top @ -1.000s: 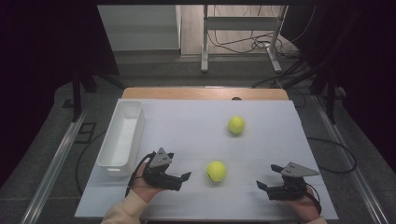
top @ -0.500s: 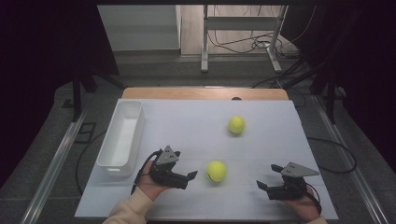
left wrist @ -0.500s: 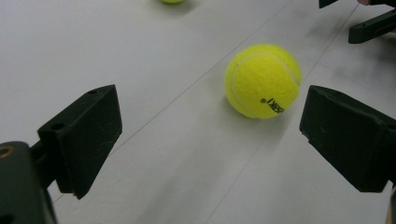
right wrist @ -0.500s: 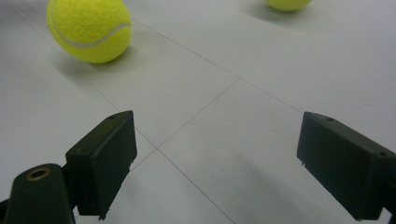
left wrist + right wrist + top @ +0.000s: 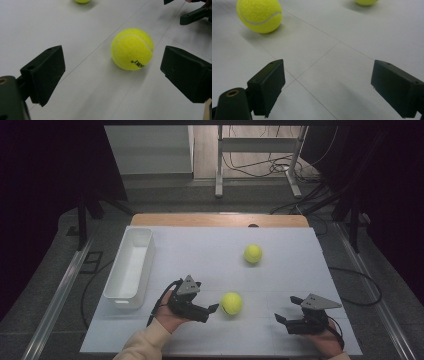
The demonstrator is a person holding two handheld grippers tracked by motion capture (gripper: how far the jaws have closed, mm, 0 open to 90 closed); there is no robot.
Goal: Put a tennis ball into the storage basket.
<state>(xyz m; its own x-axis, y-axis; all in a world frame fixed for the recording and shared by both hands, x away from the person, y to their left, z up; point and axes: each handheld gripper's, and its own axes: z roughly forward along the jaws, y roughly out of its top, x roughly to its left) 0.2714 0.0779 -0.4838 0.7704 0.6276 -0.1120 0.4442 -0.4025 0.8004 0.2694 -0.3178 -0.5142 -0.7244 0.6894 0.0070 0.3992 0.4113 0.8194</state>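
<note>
Bare bench surrounds the near tennis ball on every side; the second ball lies well beyond it, the white bin far off to its left

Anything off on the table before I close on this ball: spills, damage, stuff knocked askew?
Nothing stands out. Both tennis balls, the near ball and the far ball, sit intact on the white table. The white bin stands upright at its left edge. The left gripper is open, facing the near ball.
</note>
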